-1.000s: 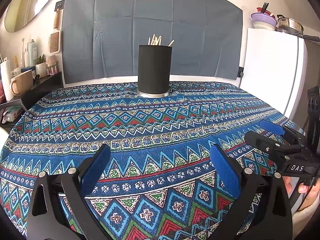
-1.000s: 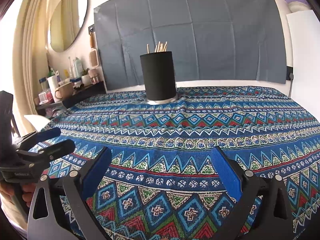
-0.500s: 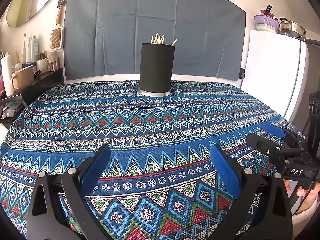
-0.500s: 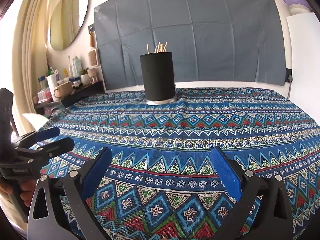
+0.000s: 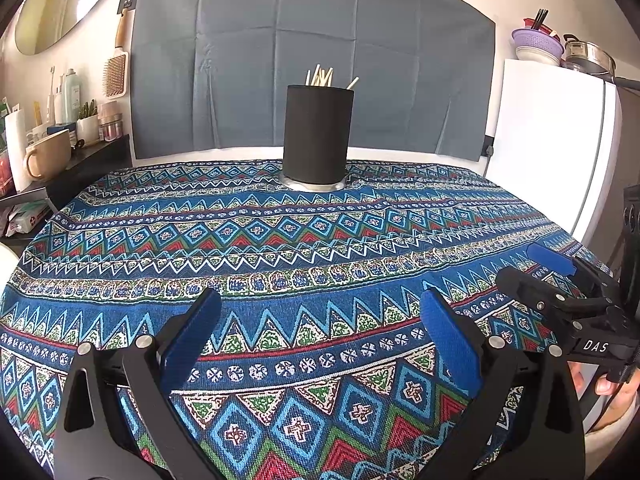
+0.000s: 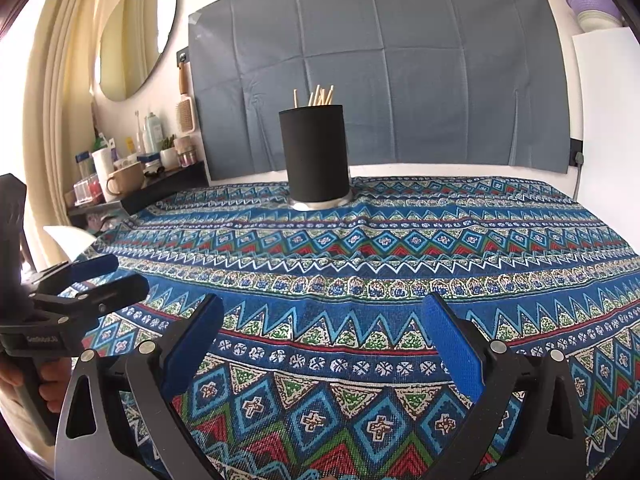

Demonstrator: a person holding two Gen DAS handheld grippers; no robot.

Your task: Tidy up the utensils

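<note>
A black cylindrical holder [image 5: 318, 134] stands upright at the far middle of the patterned tablecloth [image 5: 280, 248], with several wooden sticks [image 5: 320, 77] poking out of its top. It also shows in the right wrist view [image 6: 315, 158]. My left gripper [image 5: 320, 312] is open and empty, low over the near edge of the cloth. My right gripper [image 6: 324, 316] is open and empty, also over the near edge. Each gripper shows in the other's view: the right one [image 5: 536, 264] at the right, the left one [image 6: 108, 276] at the left. No loose utensils show on the cloth.
A white fridge [image 5: 552, 148] stands at the right with bowls and a pot [image 5: 588, 54] on top. A dark shelf [image 5: 80, 168] at the left holds a beige mug [image 5: 48, 154], bottles and jars. A grey cloth [image 5: 312, 60] hangs on the back wall.
Both views have tilted up and drifted slightly; the holder sits a little lower in the frames. Both grippers stay open and empty.
</note>
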